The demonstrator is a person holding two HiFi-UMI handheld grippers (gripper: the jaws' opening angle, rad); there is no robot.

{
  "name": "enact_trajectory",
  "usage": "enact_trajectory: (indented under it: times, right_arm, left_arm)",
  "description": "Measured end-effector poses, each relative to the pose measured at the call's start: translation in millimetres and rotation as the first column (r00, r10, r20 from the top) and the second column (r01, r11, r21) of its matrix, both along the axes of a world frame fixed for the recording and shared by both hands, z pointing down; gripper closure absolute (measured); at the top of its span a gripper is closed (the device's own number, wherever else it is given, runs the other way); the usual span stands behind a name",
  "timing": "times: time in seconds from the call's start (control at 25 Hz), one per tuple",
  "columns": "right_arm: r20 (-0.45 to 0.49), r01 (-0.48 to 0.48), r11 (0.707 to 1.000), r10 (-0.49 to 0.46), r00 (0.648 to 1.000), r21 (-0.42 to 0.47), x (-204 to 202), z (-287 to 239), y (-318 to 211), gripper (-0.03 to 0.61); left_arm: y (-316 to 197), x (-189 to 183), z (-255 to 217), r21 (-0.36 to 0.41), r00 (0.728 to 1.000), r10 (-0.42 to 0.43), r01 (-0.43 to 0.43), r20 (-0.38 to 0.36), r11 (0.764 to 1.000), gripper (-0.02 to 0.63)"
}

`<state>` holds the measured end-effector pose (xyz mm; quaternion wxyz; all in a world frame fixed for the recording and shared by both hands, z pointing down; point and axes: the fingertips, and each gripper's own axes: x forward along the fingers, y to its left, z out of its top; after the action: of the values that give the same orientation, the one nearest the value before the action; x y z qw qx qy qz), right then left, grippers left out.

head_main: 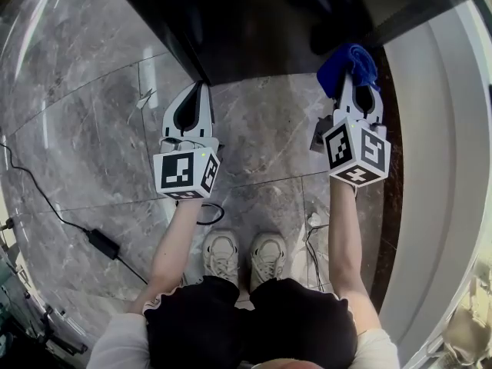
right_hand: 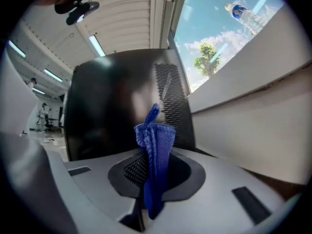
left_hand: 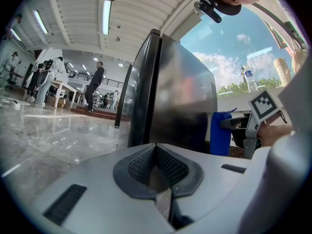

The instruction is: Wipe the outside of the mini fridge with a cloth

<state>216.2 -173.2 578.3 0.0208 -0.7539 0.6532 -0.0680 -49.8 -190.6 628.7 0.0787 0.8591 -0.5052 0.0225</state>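
Two grippers hang over the grey marble floor in the head view. The left gripper and right gripper both face a glossy black mini fridge, a bunched blue cloth at its lower edge.

Left gripper view: jaws pressed together, empty — open floor leftward.

Right gripper view: the cloth stands pinched upright between the jaws — a white ledge close on the right.

text: none legible | labels: none | signs: none
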Motion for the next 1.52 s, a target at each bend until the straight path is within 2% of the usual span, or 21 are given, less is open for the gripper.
enact_trajectory:
  times: [0.08,0.16,0.32,0.44,0.56,0.92,1.12,1.32,1.52]
  right_arm:
    - [0.02,0.105,0.994,-0.105,0.994,0.005,-43,0,-3,0.514]
    - [0.037,0.226,0.974,-0.225,0.974,-0.01,-93,8,-6,0.514]
    - [0.015,0.437,0.897,-0.437,0.899,-0.061,-190,38,-10,0.514]
    - [-0.027,0.508,0.857,-0.512,0.859,-0.089,-236,54,-14,0.514]
    - [-0.029,0.526,0.846,-0.53,0.848,-0.088,-261,60,-26,0.514]
    - [-0.032,0.545,0.836,-0.548,0.836,-0.067,-273,66,-45,0.514]
    - [-0.046,0.557,0.828,-0.56,0.827,-0.069,-270,65,-45,0.514]
    - [-0.057,0.548,0.834,-0.551,0.832,-0.059,-262,58,-43,0.514]
    - [-0.053,0.498,0.867,-0.499,0.865,-0.028,-236,49,-41,0.514]
  left_arm:
    - [0,-9,2,-0.004,1.0,-0.02,0.02,0.0,1.0,0.611]
    - [0,-18,3,-0.01,0.999,-0.036,0.036,0.001,0.999,0.611]
    - [0,-36,5,-0.016,0.998,-0.067,0.067,0.006,0.998,0.611]
    - [-2,-50,8,-0.019,0.995,-0.097,0.097,0.009,0.995,0.611]
    - [-7,-62,16,-0.035,0.992,-0.127,0.127,0.004,0.991,0.611]
    - [-15,-71,37,-0.079,0.987,-0.16,0.16,0.004,0.984,0.611]
    - [-15,-63,38,-0.081,0.989,-0.149,0.149,0.001,0.986,0.611]
    - [-14,-56,37,-0.079,0.991,-0.134,0.133,0.002,0.988,0.611]
    - [-11,-54,37,-0.08,0.992,-0.127,0.127,0.005,0.989,0.611]
